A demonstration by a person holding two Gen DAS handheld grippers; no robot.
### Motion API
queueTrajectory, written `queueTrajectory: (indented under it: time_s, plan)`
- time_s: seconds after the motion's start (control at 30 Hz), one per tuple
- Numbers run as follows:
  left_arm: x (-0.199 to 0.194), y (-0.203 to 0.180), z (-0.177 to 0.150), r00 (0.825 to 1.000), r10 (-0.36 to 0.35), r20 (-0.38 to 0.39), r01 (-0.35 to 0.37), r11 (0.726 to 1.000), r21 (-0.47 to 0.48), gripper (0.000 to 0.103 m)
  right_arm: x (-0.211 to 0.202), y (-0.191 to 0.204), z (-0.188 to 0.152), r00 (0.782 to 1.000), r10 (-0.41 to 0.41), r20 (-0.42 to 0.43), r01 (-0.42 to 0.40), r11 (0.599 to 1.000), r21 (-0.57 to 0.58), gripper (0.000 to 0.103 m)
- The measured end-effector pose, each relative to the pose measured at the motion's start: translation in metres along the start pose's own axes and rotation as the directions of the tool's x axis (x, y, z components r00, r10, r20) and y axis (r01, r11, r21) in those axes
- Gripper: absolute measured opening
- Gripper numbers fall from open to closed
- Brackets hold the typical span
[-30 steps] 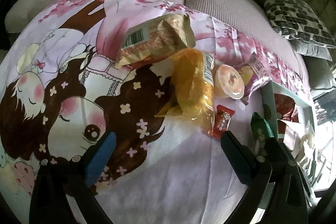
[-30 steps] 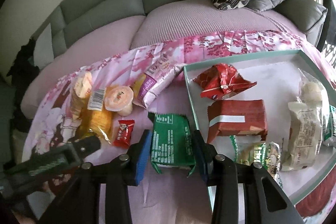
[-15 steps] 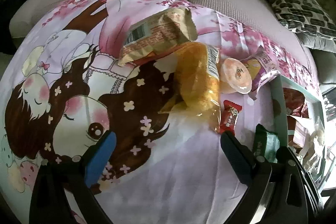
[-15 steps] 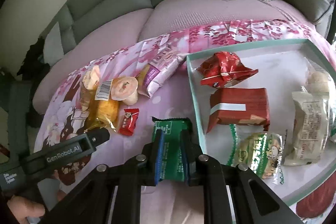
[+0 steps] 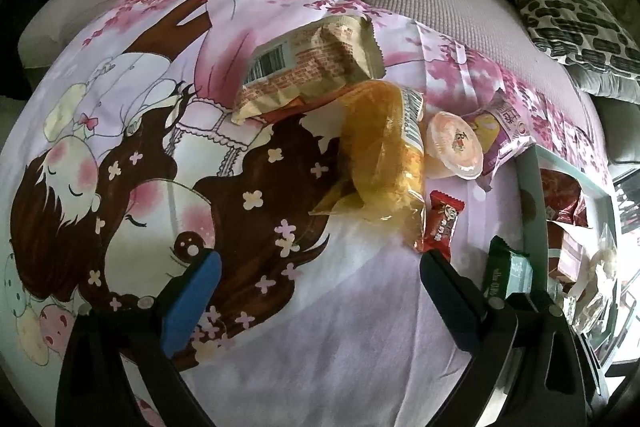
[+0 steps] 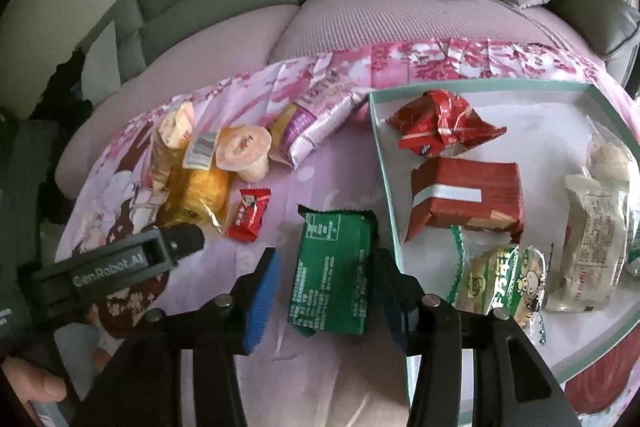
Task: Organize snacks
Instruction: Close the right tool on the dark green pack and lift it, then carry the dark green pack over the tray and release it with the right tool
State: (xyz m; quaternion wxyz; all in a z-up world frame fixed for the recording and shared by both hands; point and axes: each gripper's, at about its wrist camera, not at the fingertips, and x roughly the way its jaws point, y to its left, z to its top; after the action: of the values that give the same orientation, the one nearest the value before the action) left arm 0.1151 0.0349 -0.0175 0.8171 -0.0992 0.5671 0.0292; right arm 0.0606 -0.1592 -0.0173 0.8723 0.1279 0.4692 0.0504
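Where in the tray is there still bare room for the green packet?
The tray's far right stretch, behind the red box and right of the crumpled red bag, is bare. Its near half is crowded with packets. The green packet lies between the right gripper's opening jaws.

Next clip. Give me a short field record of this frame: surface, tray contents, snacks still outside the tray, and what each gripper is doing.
surface: cartoon-print cloth over a sofa seat
tray: teal-rimmed tray holding a red crumpled bag, a red box and several pale wrapped snacks
outside tray: green packet, small red candy, yellow bag, jelly cup, purple packet, brick-print packet
left gripper: open, nothing between the fingers
right gripper: jaws opening, green packet between them, left pad clear of it
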Motion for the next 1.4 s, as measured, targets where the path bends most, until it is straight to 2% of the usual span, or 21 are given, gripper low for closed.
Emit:
queueTrajectory:
  time_s: [0.07,0.3,0.63,0.77,1.03,1.3,1.4]
  plan:
    - [0.0,0.001,0.0,1.0,0.001,0.0,-0.001,1.0,-0.002,0.1,0.001,0.003,-0.001,1.0,-0.013,-0.002,0.013,1.0,-0.015,0.052]
    - [0.0,0.002,0.0,1.0,0.002,-0.001,-0.002,1.0,-0.005,0.1,0.006,0.008,-0.003,0.999,0.028,-0.033,-0.029,0.999,-0.025,0.053]
    - [0.001,-0.002,0.0,1.0,0.01,-0.006,-0.01,1.0,0.002,0.1,0.016,0.008,-0.002,0.999,0.0,-0.038,-0.001,1.0,-0.026,0.053]
    - [0.001,-0.002,0.0,1.0,0.009,-0.005,-0.009,1.0,0.003,0.1,0.022,0.011,-0.001,0.999,-0.033,-0.039,0.031,0.998,-0.05,0.043]
    - [0.0,-0.004,0.0,1.0,0.005,0.001,-0.005,1.0,0.015,0.1,0.019,0.01,-0.002,0.999,-0.027,-0.042,0.026,0.999,-0.04,0.043]
    - [-0.008,-0.016,-0.001,0.999,-0.01,0.034,0.008,0.998,0.059,0.099,-0.017,-0.004,0.006,0.999,0.022,0.044,-0.023,1.0,0.014,0.043]
    - [-0.011,-0.025,-0.003,0.998,-0.045,0.039,0.041,0.994,0.097,0.09,-0.032,-0.012,0.01,0.996,0.031,0.086,-0.034,0.999,0.039,0.043]
